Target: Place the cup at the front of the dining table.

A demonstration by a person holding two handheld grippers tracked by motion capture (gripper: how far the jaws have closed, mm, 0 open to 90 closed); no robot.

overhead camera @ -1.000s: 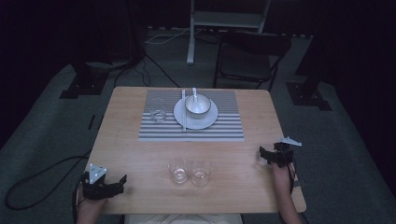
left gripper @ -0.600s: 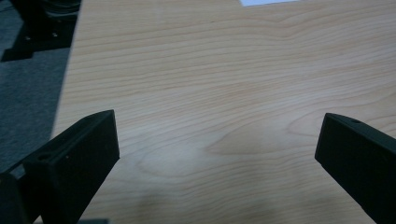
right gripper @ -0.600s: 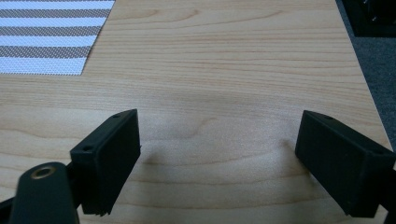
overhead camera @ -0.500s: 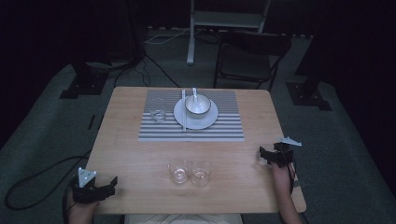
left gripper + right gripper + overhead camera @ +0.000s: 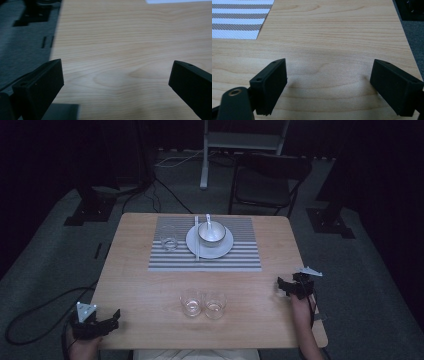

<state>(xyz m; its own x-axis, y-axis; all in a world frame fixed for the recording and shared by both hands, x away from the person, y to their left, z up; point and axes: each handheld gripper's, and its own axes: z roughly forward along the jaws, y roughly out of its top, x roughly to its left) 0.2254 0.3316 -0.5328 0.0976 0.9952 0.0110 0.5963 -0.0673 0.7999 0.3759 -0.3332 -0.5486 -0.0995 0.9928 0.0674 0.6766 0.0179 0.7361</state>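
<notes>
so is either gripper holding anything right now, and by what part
Nothing is held. The left gripper and right gripper both have open jaws with only bare table between them.

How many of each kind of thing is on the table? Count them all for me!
Glasses: 3
Plates: 1
Bowls: 1
Spoons: 1
Chopstick pairs: 1
Striped placemats: 1
Total: 8
</notes>
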